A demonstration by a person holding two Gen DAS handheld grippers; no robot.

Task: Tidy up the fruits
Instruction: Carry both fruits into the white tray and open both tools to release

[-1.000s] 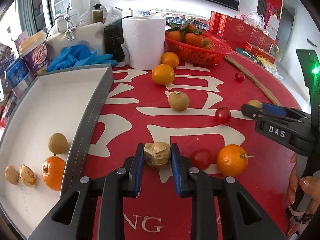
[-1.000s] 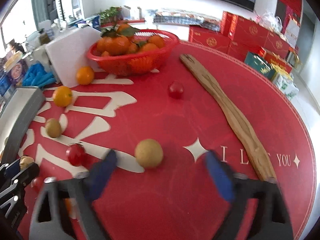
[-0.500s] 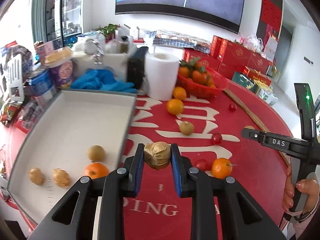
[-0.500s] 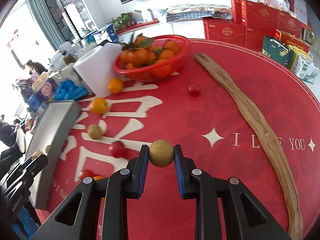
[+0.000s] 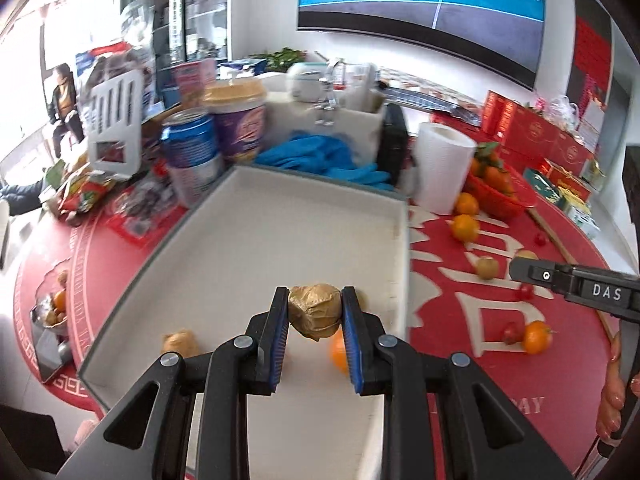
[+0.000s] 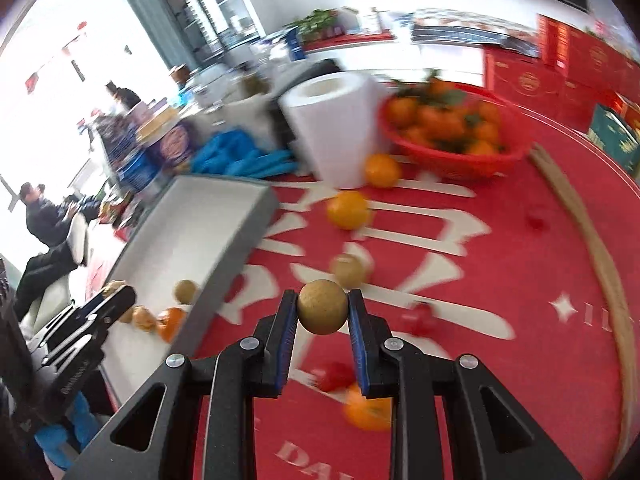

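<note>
My left gripper (image 5: 315,316) is shut on a wrinkled tan fruit (image 5: 315,311) and hangs over the white tray (image 5: 280,216). Under it in the tray lie an orange (image 5: 338,350) and a crumpled tan fruit (image 5: 179,342). My right gripper (image 6: 322,312) is shut on a smooth round brown fruit (image 6: 322,306), raised above the red table (image 6: 500,320). Loose on the table are oranges (image 6: 347,210), a brown fruit (image 6: 349,270), small red tomatoes (image 6: 418,318) and an orange (image 6: 366,410) near my right gripper. The tray (image 6: 192,224) is to the left in the right wrist view, with fruit at its near end.
A red basket of oranges (image 6: 452,128) and a paper roll (image 6: 332,120) stand at the back. Blue gloves (image 5: 324,156), a can (image 5: 192,152) and a cup (image 5: 238,120) crowd behind the tray. A long wooden stick (image 6: 592,248) lies on the right. People sit at far left.
My left gripper has carried the wrinkled fruit up and left from the table to over the tray. My right gripper has shut on the round brown fruit and lifted it, swinging left toward the tray.
</note>
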